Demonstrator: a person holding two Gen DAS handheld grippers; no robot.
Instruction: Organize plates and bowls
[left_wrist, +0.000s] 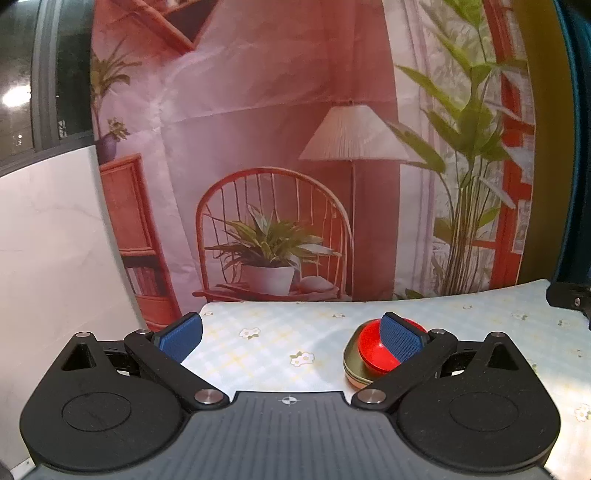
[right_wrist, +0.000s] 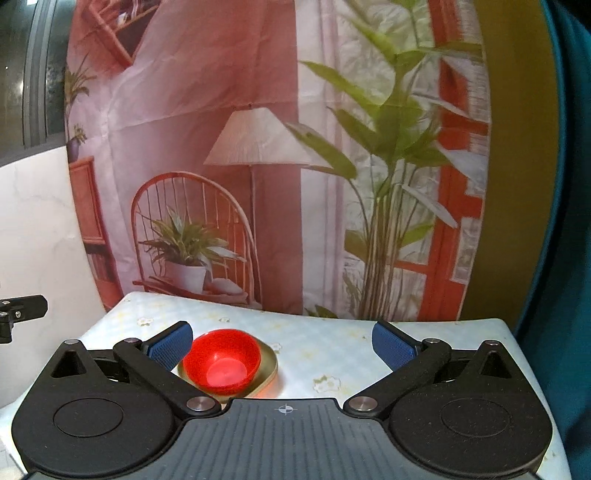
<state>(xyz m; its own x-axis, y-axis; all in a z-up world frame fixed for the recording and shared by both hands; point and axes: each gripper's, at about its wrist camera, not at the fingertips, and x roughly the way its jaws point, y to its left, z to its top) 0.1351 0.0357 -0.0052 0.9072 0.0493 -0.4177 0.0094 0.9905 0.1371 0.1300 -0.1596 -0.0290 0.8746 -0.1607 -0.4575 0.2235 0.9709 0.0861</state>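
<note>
A red bowl (right_wrist: 221, 360) sits inside a shallow olive-gold plate (right_wrist: 269, 363) on the flowered tablecloth. In the left wrist view the bowl (left_wrist: 373, 350) and plate (left_wrist: 352, 363) lie low right, partly hidden behind the right finger's blue pad. My left gripper (left_wrist: 291, 338) is open and empty, with the bowl beside its right finger. My right gripper (right_wrist: 282, 347) is open and empty, with the bowl just inside its left finger.
The table (right_wrist: 332, 343) has a pale checked cloth with small flowers. A printed backdrop (right_wrist: 258, 166) hangs behind its far edge. A white wall (left_wrist: 48, 240) is at left. The other gripper's black part (right_wrist: 18, 310) shows at the left edge.
</note>
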